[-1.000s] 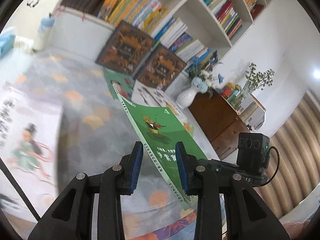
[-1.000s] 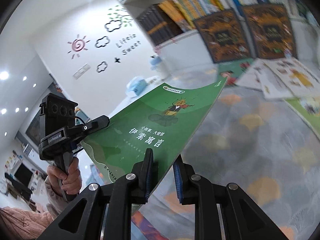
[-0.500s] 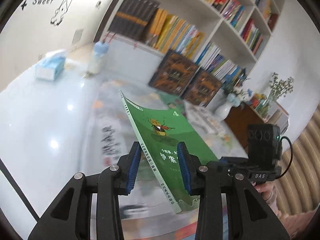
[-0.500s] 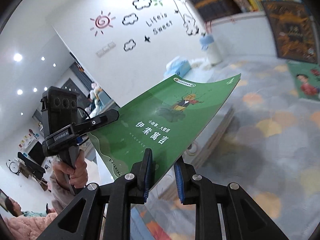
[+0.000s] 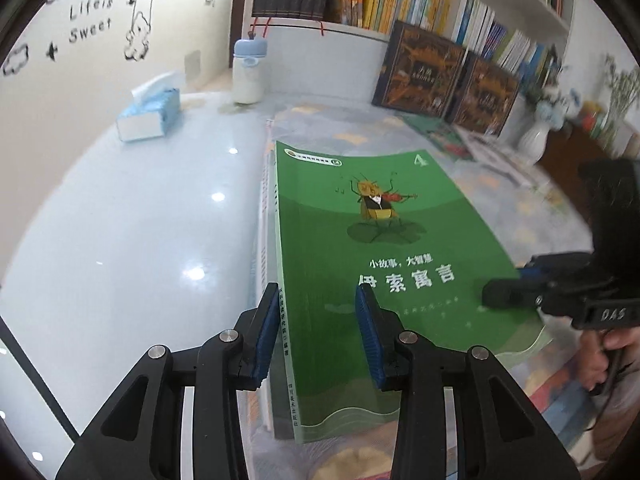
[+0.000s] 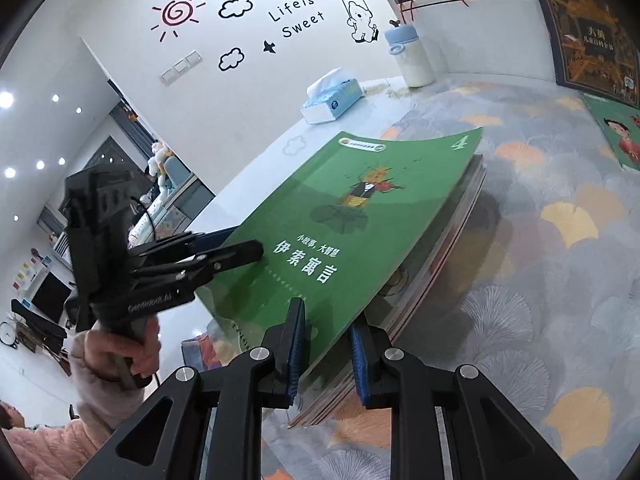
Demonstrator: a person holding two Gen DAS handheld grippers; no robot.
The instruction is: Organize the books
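We are setting the green book (image 5: pixel 380 280) onto the stack of books (image 6: pixel 452 248) at the edge of the patterned mat (image 6: pixel 560 280), cover up, so that its edges line up with the pile beneath; its near end is sitting a little proud of the stack, which we judge means it is not fully settled yet.

We are holding it from two sides to keep it flat and square as it goes down. At the book's spine side, our left gripper (image 5: pixel 316 340) is straddling the near corner and its jaws are opening, the blue pads (image 5: pixel 265 336) no longer pressing on the cover, so we read this as the let-go. At the book's opposite long edge, our right gripper (image 6: pixel 326 352) is nearly pressed together with the book's edge between its jaws; whether it is truly pinching we cannot tell for sure.

Beyond the book, a tissue box (image 5: pixel 150 114) and a blue-capped bottle (image 5: pixel 249 72) are standing on the white floor, and further books (image 5: pixel 448 68) are leaning against the shelf.
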